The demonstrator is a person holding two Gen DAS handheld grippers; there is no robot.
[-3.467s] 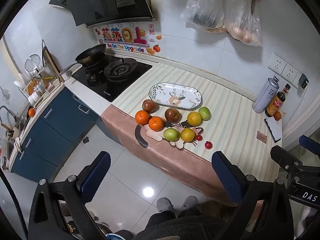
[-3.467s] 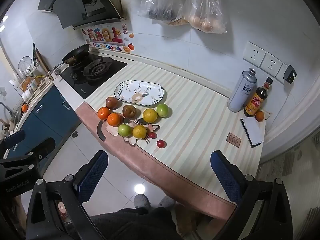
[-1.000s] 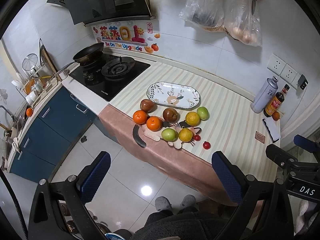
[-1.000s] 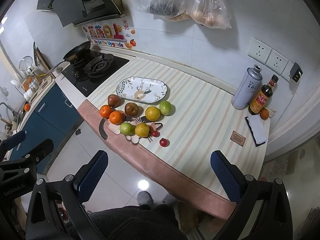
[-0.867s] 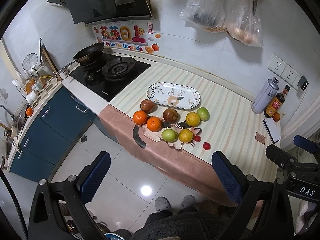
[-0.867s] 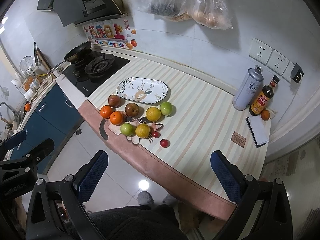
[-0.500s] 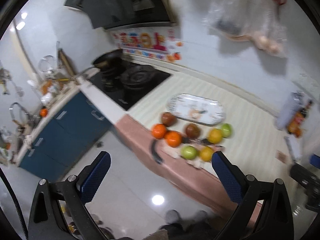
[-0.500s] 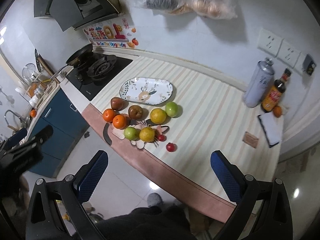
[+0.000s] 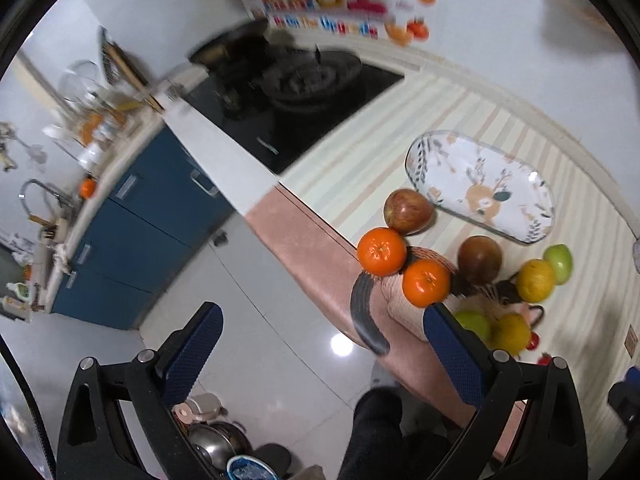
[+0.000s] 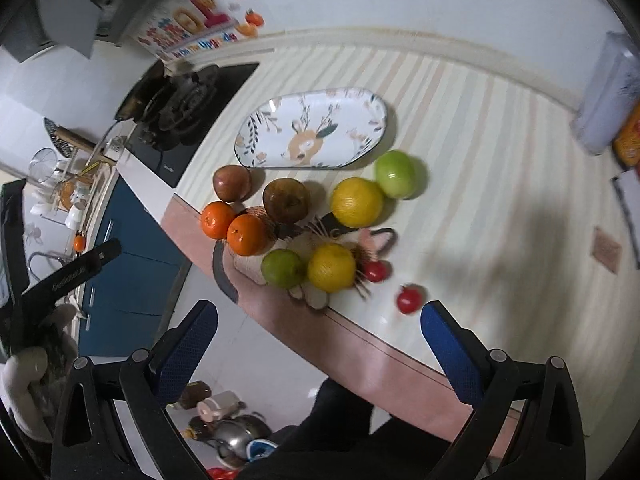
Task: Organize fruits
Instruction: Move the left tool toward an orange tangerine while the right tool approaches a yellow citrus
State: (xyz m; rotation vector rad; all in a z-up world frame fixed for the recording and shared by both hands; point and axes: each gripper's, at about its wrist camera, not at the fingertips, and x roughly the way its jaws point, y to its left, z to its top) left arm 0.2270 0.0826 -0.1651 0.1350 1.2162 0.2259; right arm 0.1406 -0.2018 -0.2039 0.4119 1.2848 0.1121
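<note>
Several fruits lie on the striped counter near its front edge: two oranges (image 10: 218,220) (image 10: 247,234), two dark red apples (image 10: 232,183) (image 10: 286,201), two yellow fruits (image 10: 357,202) (image 10: 331,267), two green fruits (image 10: 395,173) (image 10: 282,268) and two small red tomatoes (image 10: 409,299). An empty oval patterned plate (image 10: 312,134) lies behind them. My right gripper (image 10: 318,338) is open and empty, above the counter's front edge. My left gripper (image 9: 322,340) is open and empty, over the floor left of the oranges (image 9: 382,251); the plate (image 9: 480,188) is at its far right.
A woven mat with a dark handle (image 10: 222,270) lies under some fruit. A black gas hob with a pan (image 10: 176,96) is at the left. A spray can (image 10: 604,96) and a bottle stand at the far right. Blue cabinets (image 9: 132,216) are at the left.
Both grippers have moved forward and down toward the counter, so the fruits look much larger. The left view has swung left. Both stay open and empty.
</note>
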